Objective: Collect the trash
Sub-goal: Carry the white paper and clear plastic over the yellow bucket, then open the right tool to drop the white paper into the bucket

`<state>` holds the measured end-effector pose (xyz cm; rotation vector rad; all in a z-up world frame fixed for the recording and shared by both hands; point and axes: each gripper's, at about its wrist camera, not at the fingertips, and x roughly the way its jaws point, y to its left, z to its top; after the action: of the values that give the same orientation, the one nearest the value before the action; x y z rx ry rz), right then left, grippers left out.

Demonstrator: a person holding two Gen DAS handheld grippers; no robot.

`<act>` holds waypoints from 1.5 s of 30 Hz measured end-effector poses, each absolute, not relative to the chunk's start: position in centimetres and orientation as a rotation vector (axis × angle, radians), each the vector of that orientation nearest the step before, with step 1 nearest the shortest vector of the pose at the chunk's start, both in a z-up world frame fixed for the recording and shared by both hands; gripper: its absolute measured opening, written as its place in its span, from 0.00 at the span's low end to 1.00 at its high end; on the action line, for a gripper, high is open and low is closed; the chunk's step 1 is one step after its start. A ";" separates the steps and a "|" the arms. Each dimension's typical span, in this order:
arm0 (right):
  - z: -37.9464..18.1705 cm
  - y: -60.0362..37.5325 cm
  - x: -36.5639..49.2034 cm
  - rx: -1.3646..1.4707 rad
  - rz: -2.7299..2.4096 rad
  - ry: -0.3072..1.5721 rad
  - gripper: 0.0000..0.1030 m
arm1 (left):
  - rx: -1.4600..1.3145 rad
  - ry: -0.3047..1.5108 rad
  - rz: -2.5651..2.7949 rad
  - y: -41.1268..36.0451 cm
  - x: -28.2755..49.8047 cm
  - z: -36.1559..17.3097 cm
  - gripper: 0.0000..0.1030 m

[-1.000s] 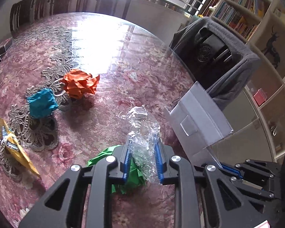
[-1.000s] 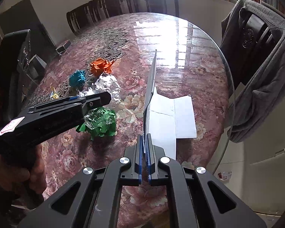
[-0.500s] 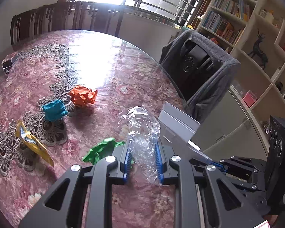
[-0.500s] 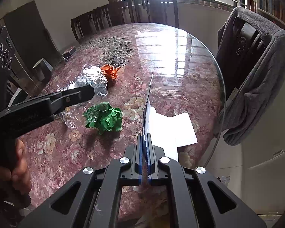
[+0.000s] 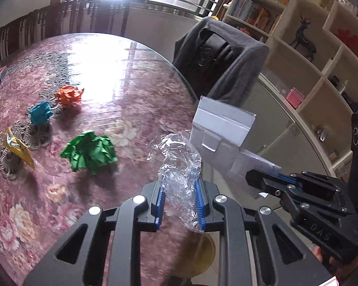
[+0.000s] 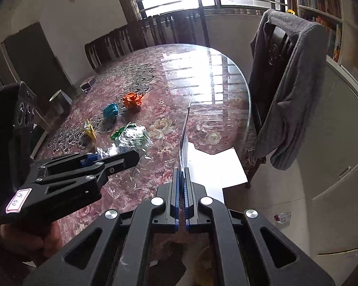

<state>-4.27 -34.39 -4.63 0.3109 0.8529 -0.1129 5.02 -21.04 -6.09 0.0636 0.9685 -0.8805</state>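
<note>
Glossy floral table (image 5: 136, 76), crinkled clear plastic (image 5: 179, 157)

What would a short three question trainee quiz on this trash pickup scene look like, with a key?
1. True or false: the left gripper is empty.
2. What does the right gripper hold? A) white folded cardboard B) the orange paper ball C) nothing
3. Fill in: the crumpled paper on the table nearest the left gripper is ____.

Key
1. False: it is shut on the clear plastic wrap.
2. A
3. Green: the green paper ball.
</note>
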 end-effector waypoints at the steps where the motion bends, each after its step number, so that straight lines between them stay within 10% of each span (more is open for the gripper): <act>1: -4.2 -34.6 -5.1 0.314 -0.123 0.845 0.03 | 0.075 0.970 -0.899 -21.5 4.2 -6.0 0.22; 29: -23.5 -35.8 -25.0 0.536 -0.257 1.283 0.04 | 0.286 1.209 -1.012 -26.9 -16.0 -17.6 0.22; 45: -24.2 -35.9 -25.4 0.520 -0.216 1.292 0.08 | 0.287 1.200 -0.986 -26.7 -16.7 -17.7 0.22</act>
<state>-25.44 -35.91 -24.20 0.5201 1.2920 -0.2162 -16.75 -26.66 -17.67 0.2870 1.2000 -0.9863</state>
